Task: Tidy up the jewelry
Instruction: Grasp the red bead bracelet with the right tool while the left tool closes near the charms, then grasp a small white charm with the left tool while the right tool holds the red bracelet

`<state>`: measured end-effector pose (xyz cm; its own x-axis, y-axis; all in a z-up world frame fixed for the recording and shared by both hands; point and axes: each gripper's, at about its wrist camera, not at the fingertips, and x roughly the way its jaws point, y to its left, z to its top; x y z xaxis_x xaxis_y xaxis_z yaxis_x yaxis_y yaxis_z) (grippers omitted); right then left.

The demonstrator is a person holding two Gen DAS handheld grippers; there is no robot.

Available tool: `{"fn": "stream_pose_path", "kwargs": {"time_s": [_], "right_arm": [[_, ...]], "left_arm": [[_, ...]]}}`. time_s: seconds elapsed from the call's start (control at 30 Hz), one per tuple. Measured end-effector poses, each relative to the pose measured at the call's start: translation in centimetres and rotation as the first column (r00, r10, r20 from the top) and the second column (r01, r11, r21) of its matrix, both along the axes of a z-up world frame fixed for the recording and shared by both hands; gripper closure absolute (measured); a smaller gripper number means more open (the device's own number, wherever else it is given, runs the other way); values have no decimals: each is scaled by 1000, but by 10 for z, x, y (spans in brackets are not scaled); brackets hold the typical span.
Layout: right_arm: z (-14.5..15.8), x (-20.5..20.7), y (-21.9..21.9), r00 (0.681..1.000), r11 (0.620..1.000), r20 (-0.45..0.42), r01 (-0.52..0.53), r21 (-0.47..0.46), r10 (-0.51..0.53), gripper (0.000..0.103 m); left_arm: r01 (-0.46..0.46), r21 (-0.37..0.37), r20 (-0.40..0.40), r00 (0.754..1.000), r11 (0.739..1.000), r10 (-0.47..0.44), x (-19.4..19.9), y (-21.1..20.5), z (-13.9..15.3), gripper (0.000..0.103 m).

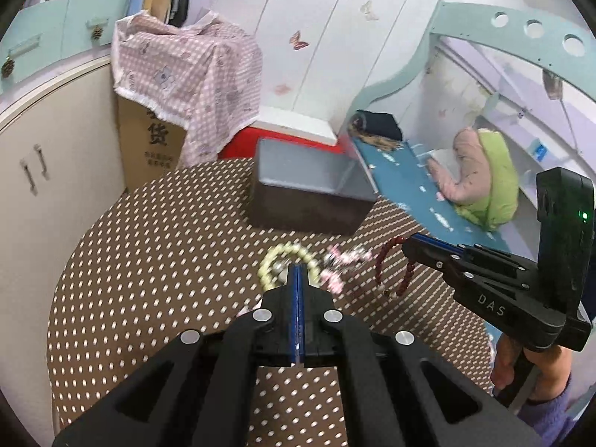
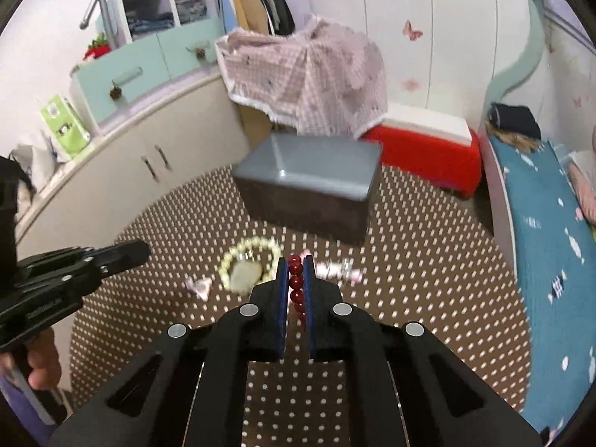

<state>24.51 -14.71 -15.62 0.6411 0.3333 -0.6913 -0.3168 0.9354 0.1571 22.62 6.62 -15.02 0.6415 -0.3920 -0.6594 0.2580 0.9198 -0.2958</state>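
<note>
Jewelry: three pieces in my view. A red bead bracelet (image 2: 296, 283), a pale green bead bracelet (image 1: 287, 264) and a pink-and-white piece (image 1: 344, 266), the last too blurred for me to name.
Red bead bracelet: clamped between the pads of my right tool (image 2: 296, 262); in the left wrist view its loop hangs under the tool tips, clear of the bench (image 1: 149, 260).
Pale green bead bracelet: on the dotted brown bench cover, just ahead of my left tool (image 1: 297, 272); a pale pendant lies inside its ring.
Pink-and-white piece: on the bench between the green ring and the hanging red loop.
Left tool: jaws together; whether anything is pinched at the tip I cannot tell.
Right tool: jaws closed on the red beads, three beads showing in the gap.
Container: grey box (image 2: 309, 186), open at the top, at the far side of the bench beyond the jewelry; the interior that I can see shows bare grey walls.
In the way: nothing lies between the jewelry and the box.
Surroundings: pink checked cloth (image 2: 309, 82) draped over a carton behind the box; red bench seat (image 2: 428, 160) with a white top beside it; cream cabinet (image 2: 149, 171) to the left; bed with a blue cover (image 2: 551, 242) to the right.
Hands: each hand grips a tool handle; a purple sleeve (image 1: 555, 406) shows at the right one.
</note>
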Motion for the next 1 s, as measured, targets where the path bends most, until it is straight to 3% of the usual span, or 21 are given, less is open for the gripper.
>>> {"fn": "stream_pose_path", "kwargs": {"time_s": [0.3,0.57,0.67,0.87,0.9,0.93,1.0], "right_arm": [[55,36,-15,996,1000,87,15,20,-17,95],[69,84,-7,996,999,90,19,42,-23,95],[63,97,0,997,999,75,19,40,-22,95],[57,94,5,997,999,80,0,43,-4,95],[57,90,5,996,999,84,-6,48,2,95],[57,86,5,996,998,86,-12,54,7,95],[58,74,3,995,998,98,-20,64,14,95]], "left_arm": [[83,-29,-6,997,996,-83,59,-19,36,103],[105,-77,-82,990,992,-111,122,-34,39,103],[83,-18,-91,992,996,-84,131,-36,36,103],[66,78,-57,996,995,-61,94,-13,16,103],[69,87,-74,995,994,-63,84,-8,7,98],[66,86,-78,995,994,-59,77,-4,2,81],[32,105,-63,998,994,-26,60,2,-11,58]]}}
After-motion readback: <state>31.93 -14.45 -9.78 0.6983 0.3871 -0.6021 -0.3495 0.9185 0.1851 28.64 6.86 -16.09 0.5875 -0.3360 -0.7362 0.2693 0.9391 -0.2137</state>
